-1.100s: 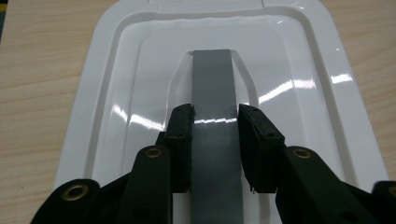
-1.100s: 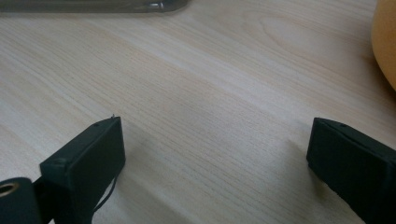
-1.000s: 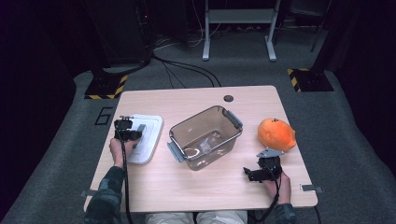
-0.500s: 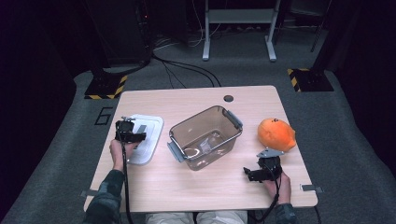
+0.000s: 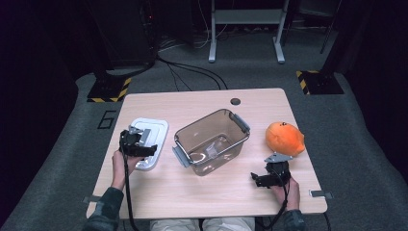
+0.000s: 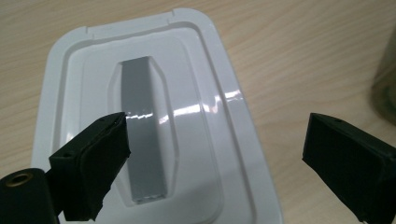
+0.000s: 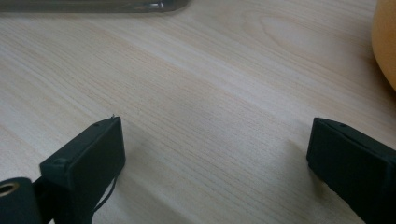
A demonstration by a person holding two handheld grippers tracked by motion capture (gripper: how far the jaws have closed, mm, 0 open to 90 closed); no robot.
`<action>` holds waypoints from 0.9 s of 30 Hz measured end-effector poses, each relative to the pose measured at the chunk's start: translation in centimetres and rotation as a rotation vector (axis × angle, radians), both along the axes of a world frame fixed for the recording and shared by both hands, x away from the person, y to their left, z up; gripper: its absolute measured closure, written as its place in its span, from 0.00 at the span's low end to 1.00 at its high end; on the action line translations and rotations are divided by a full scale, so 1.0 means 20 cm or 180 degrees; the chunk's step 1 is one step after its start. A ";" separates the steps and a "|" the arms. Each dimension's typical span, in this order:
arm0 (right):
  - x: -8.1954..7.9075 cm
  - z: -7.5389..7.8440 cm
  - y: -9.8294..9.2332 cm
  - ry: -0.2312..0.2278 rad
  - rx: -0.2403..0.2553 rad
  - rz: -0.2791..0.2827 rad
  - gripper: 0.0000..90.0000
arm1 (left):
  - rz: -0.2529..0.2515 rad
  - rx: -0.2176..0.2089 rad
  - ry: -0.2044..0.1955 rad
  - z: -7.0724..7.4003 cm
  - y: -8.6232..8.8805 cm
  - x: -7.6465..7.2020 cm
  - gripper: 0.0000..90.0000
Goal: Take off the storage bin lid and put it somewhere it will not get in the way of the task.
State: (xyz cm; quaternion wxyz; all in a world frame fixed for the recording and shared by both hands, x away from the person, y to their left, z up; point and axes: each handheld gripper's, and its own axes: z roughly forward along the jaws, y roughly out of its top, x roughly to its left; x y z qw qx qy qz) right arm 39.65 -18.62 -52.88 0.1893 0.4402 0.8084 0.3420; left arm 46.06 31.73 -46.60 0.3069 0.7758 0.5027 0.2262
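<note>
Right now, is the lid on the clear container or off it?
Off. The white lid lies flat on the table left of the open container, under the left gripper.

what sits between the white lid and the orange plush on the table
The clear plastic container stands between the white lid and the orange plush, as the high view shows, with bare table on either side of it.

You've got one white lid (image 5: 149,139), one clear tub (image 5: 211,142) and one orange plush (image 5: 285,138) on one table (image 5: 202,197). Two grippers are out there: left (image 5: 140,144), right (image 5: 262,179).
</note>
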 end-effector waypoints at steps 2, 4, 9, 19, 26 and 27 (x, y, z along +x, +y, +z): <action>0.00 0.00 0.00 0.0000 0.0001 0.0000 0.04 | -0.0050 -0.0002 -0.0009 -0.01 -0.02 -0.04 0.07; 0.00 0.00 0.00 0.0000 0.0000 0.0000 0.04 | -0.0122 0.0031 -0.0004 -0.02 -0.04 -0.07 0.06; 0.00 0.00 0.00 -0.0001 -0.0001 0.0001 0.04 | -0.0293 0.0004 0.0009 -0.06 -0.10 -0.14 0.05; 0.00 0.00 0.00 0.0000 0.0000 0.0001 0.04 | -0.0780 0.0206 0.0074 -0.16 -0.28 -0.29 0.02; 0.00 0.00 0.00 0.0000 0.0000 0.0001 0.04 | -0.0943 0.0225 0.0097 -0.25 -0.38 -0.37 0.01; 0.00 0.00 0.00 -0.0001 0.0000 0.0002 0.04 | -0.0938 0.0237 0.0080 -0.26 -0.40 -0.37 0.01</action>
